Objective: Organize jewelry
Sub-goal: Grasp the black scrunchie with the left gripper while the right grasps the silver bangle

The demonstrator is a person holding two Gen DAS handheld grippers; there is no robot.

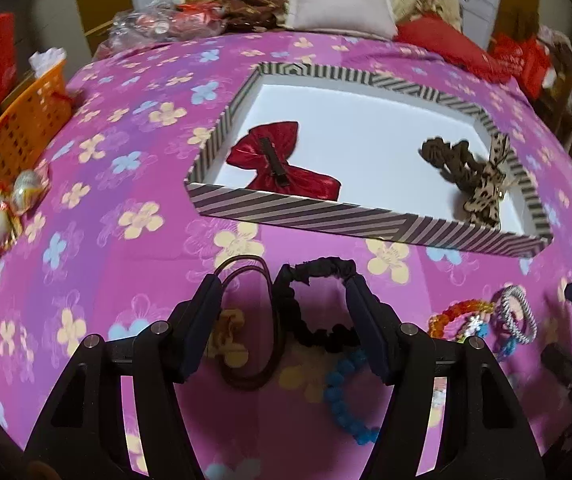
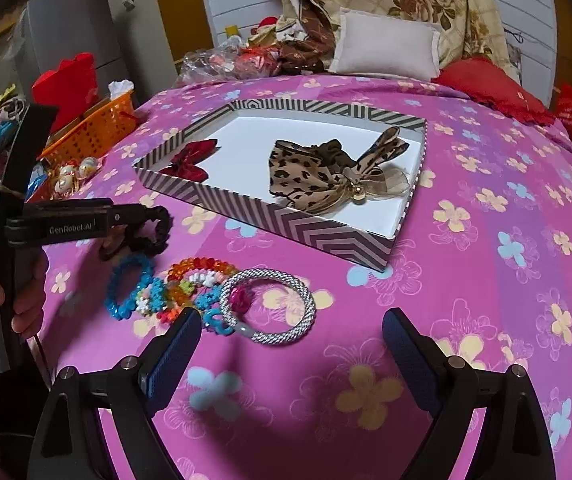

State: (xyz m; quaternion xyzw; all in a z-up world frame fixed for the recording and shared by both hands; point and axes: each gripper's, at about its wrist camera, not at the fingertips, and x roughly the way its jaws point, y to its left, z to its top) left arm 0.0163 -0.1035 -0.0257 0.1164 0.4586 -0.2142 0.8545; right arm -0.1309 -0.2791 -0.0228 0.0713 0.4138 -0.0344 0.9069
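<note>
The left claw (image 1: 282,284) stands partly open around a black scrunchie (image 1: 318,300), its pads beside the loop; whether they press it I cannot tell. The right claw (image 2: 292,328) gapes wide and empty above the bedspread (image 2: 486,280), near a silver bracelet (image 2: 274,306). The striped tray (image 2: 286,216) lies beyond.

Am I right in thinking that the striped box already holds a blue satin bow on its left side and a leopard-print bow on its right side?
Not quite: the satin bow in the striped box is red, not blue, as the left wrist view shows. It does lie on the left side, with the leopard-print bow on the right.
</note>
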